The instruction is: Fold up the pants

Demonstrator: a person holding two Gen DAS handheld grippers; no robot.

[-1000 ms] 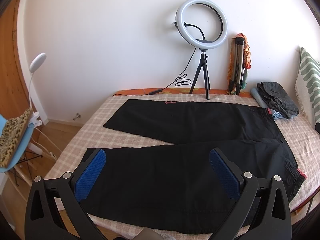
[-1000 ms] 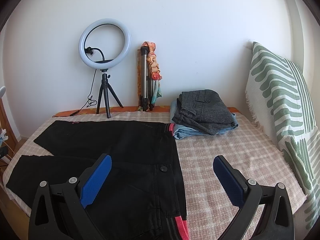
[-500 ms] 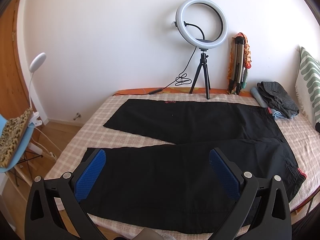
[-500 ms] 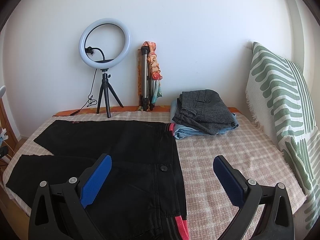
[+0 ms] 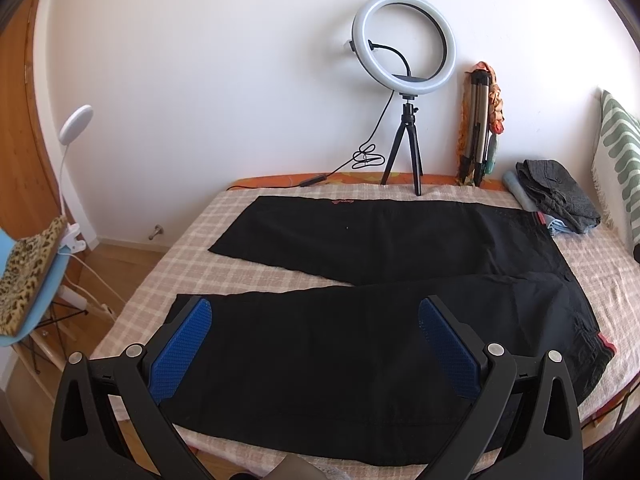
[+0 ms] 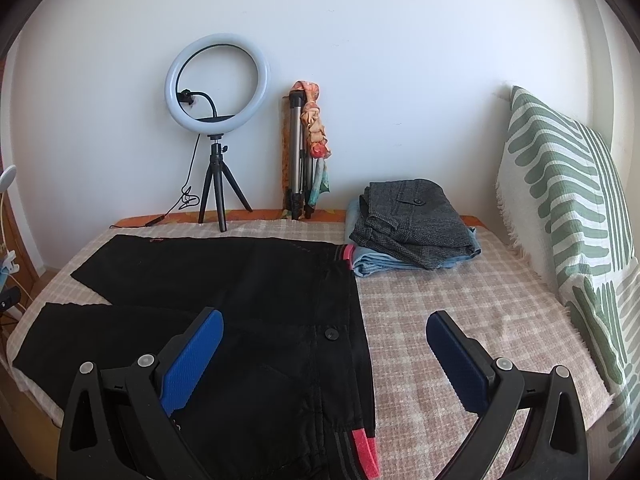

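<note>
A: While both tools hang above the bed (image 6: 460, 292), list item one.

B: Black pants (image 5: 360, 320), spread flat on the checked cover, legs parted in a V, cuffs toward 9 o'clock, waistband with red trim toward 3 o'clock in the left wrist view.

A: Left gripper (image 5: 316, 344)?

B: Jaws spread wide, holding nothing, blue pads over the nearer leg and not visibly touching it.

A: Right gripper (image 6: 324, 356)?

B: Jaws likewise released and bare, above the waistband end; one pad over black cloth, the other over bare cover.

A: Remaining stock?

B: Ring light (image 6: 218, 84) on a small tripod at 11 o'clock in the right wrist view; folded tripod (image 6: 298, 160) with a scarf at 12; folded clothes (image 6: 408, 224) just beside the waistband at 1; striped pillow (image 6: 568, 216) at 3.
</note>
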